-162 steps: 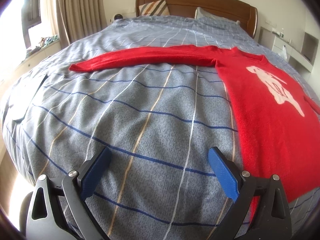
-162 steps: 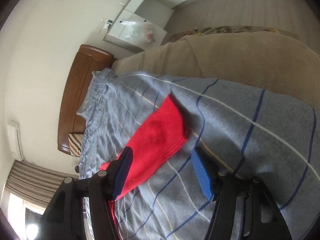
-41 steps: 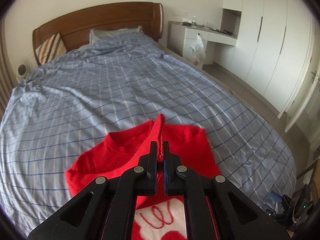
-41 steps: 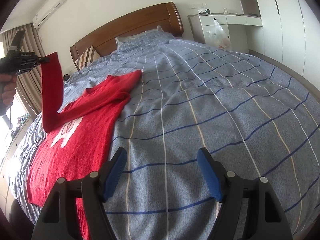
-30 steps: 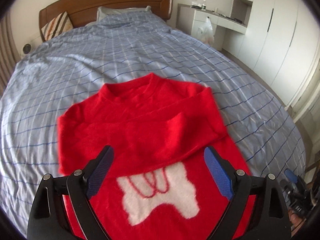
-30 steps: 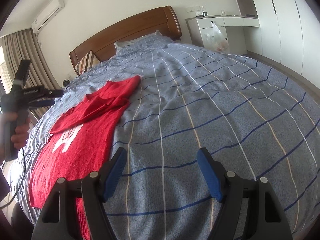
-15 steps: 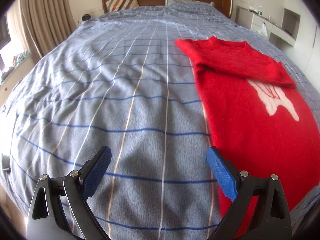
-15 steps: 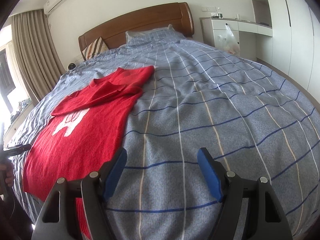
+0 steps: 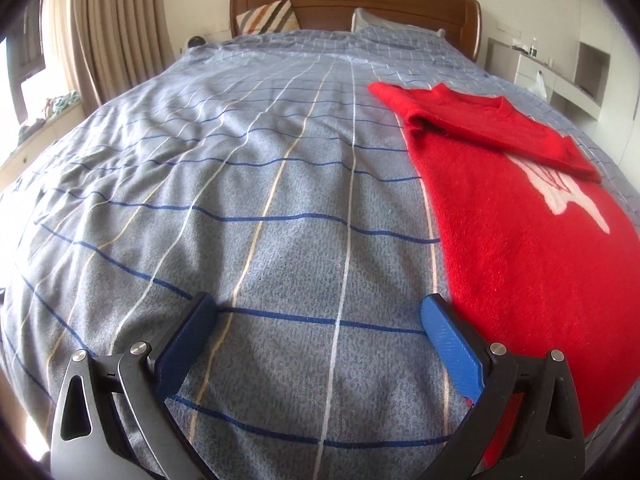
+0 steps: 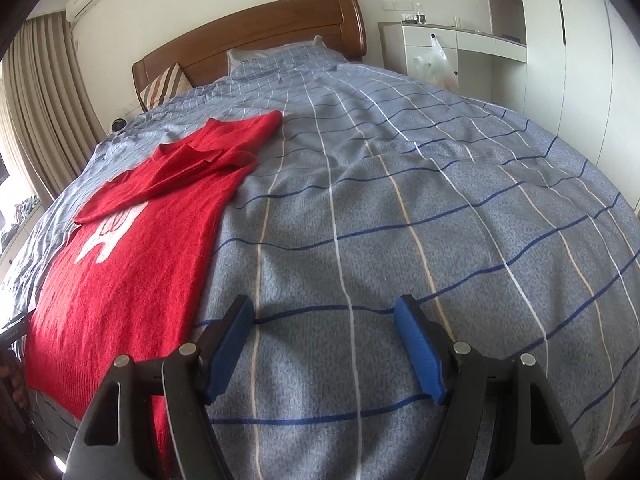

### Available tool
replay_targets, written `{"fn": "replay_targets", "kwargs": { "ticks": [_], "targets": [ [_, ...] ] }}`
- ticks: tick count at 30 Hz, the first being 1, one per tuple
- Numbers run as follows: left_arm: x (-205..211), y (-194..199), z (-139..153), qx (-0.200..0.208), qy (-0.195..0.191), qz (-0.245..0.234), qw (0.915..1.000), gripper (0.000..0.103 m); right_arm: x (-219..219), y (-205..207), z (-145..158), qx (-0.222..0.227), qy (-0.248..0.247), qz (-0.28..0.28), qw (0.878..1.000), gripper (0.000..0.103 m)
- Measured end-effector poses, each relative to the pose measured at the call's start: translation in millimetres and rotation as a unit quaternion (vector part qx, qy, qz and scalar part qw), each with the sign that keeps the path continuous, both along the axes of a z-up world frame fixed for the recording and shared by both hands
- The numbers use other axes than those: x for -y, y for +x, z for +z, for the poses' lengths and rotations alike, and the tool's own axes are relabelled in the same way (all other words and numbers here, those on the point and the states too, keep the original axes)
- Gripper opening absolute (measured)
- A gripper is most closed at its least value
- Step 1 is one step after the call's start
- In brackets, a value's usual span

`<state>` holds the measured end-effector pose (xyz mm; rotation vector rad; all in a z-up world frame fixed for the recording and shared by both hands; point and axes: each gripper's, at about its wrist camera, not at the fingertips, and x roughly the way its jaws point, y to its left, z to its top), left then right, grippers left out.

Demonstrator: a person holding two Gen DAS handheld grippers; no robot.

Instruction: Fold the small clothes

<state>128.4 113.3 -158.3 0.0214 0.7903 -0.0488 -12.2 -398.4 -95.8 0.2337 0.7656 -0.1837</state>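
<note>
Bed [image 9: 248,184] under checked cover, red sweater [image 9: 520,216] flat, sleeves folded across chest. Right view alone shows wardrobe [image 10: 580,60]. Left gripper [image 9: 320,336] and right gripper [image 10: 326,344]: jaws wide apart, holding nothing.

From the foot of the bed, most of the checked blue-grey bedspread [image 9: 248,184] lies bare — a broad flat stretch on either side of the red sweater [image 9: 520,248], with only soft wrinkles to cross. The left gripper [image 9: 316,320] hangs over bare cover with its jaws spread wide, the sweater's edge just beside its right finger. The right gripper [image 10: 324,320], jaws likewise apart, has bare cover ahead and to its right, the sweater's hem near its left finger. At the far end the wooden headboard [image 10: 256,36] and pillows [image 9: 266,18] close things off — curtains [image 9: 116,28] on one side, a white desk [image 10: 452,48] with a hanging plastic bag [image 10: 436,60] on the other.
</note>
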Motion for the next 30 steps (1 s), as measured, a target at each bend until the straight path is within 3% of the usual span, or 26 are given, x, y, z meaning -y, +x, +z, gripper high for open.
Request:
{"fn": "replay_targets", "kwargs": {
  "ticks": [12, 30],
  "targets": [
    [2.1, -1.3, -4.8, 0.006, 0.002, -0.001, 1.0, 0.103, -7.9, 6.5, -12.1, -0.009, -0.014, 0.002, 1.0, 0.086],
    [2.3, -1.3, -5.3, 0.007, 0.003, -0.001, 1.0, 0.103, -13.7, 8.8, -15.1, -0.01, -0.029, 0.007, 0.999, 0.089]
  ]
}}
